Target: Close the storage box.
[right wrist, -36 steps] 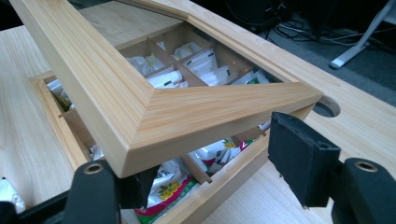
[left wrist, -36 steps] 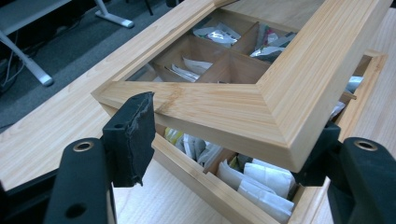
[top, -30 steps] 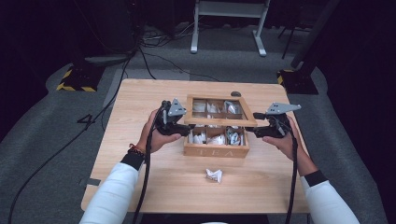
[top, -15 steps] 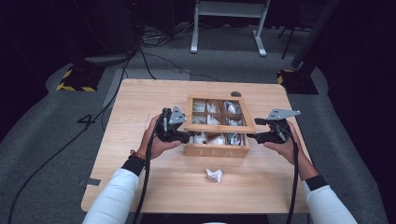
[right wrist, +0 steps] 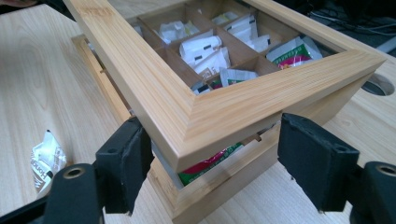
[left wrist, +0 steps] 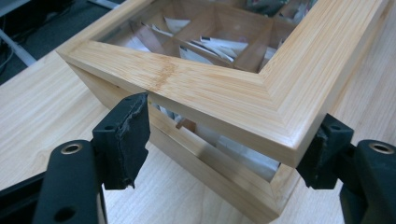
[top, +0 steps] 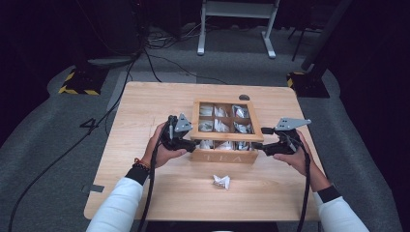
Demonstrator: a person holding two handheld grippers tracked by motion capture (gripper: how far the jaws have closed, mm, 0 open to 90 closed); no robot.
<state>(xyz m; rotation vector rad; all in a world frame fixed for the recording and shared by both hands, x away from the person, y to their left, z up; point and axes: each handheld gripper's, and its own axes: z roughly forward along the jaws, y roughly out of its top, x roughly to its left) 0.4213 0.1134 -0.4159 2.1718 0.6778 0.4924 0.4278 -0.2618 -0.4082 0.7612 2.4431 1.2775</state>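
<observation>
Dark floor and trailing cables surround a pale wooden tabletop (top: 145, 116), with a white metal stand behind it and yellow-black striped feet at either side. Near the middle of the tabletop sits a wooden tea box (top: 223, 155) marked "TEA" on its front wall. Its lid (top: 227, 137), a bamboo frame around a clear window, is raised at the front edge and tilted, so a gap shows between lid and box body. Through the window the compartments hold paper tea packets (right wrist: 201, 49), some white, some with green and red print. One loose white packet (top: 222, 181) lies on the tabletop just in front of the box, apart from it.

A person's forearms in white sleeves come in from the near edge. The left tool (top: 189, 143) is at the lid's front left corner; in the left gripper view its jaws stand wide, one on each side of the lid corner (left wrist: 261, 116), and whether the pads actually press the wood cannot be told. The right tool (top: 258, 145) is at the front right corner; in the right gripper view its jaws are likewise spread wide around the lid corner (right wrist: 219, 116), with a visible gap on the right jaw's side. Under that corner a green and red packet (right wrist: 208, 165) shows in the slit between lid and box. A round cable hole (top: 244, 97) lies in the tabletop behind the box.
</observation>
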